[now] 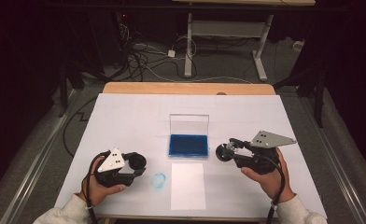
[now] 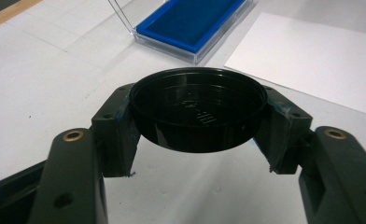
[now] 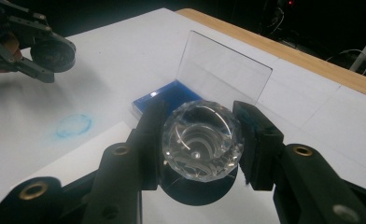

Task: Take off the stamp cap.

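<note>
left gripper [image 1: 137,163] near table's front edge, pinching black lid [image 2: 198,108] held flat above table [image 1: 125,116] | right gripper [image 1: 225,151] clamped on faceted clear stamp [image 3: 202,140], just right of blue ink pad [image 1: 188,144] | white paper [image 1: 188,185] between hands, bare table behind

High view: fixed above the near edge, facing forward and down, far enough to take in the whole white-covered table [image 1: 125,116] and the floor beyond. Left gripper view: low and close over the table, looking rightward past its jaws to the blue-lined clear plastic case [image 2: 190,25] and the white paper sheet [image 2: 312,56]. Right gripper view: close, facing left and far. All three views share the case [image 3: 172,93] [image 1: 188,144].
</note>
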Demonstrator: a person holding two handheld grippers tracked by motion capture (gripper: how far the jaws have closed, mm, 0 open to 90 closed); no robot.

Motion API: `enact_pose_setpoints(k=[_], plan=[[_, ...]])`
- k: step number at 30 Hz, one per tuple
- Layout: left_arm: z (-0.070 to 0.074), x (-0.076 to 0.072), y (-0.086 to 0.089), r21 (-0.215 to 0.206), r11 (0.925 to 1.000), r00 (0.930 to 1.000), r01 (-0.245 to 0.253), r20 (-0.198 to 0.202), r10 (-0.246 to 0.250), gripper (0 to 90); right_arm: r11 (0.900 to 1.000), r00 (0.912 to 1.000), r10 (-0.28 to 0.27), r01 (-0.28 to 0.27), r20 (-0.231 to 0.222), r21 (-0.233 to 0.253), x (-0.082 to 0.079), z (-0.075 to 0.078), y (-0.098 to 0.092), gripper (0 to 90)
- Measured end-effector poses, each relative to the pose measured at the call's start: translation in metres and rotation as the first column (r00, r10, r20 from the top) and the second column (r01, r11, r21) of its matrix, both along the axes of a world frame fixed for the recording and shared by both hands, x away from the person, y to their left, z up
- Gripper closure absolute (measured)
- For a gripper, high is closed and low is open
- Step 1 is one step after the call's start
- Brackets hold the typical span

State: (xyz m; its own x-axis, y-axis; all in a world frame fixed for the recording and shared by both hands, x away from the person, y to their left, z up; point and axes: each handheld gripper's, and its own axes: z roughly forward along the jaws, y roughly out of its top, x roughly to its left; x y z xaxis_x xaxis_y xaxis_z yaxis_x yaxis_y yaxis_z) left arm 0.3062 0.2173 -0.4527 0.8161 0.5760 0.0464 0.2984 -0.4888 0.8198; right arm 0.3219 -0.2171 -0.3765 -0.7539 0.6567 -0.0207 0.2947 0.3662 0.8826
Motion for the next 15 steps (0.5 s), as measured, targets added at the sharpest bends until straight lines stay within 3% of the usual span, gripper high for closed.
enact_pose_setpoints(k=[8,11,15], plan=[[-0.0019,0.0007,-0.0009,-0.011,0.9999,0.9999,0.002,-0.010,-0.002,36.9,1.000,1.0000,-0.006,0.006,-0.006,-0.005,0.0032,-0.0008,-0.0019,57.0],[-0.0022,0.0010,0.0008,0.025,0.9997,1.0000,0.010,-0.002,-0.010,36.9,1.000,1.0000,-0.007,0.007,-0.004,0.003,0.0042,0.0006,-0.0026,57.0],[-0.0021,0.0013,0.0020,0.015,0.9999,1.0000,-0.002,-0.008,0.002,36.9,1.000,0.9999,-0.010,0.010,-0.005,-0.001,0.0063,0.0013,-0.0012,57.0]])
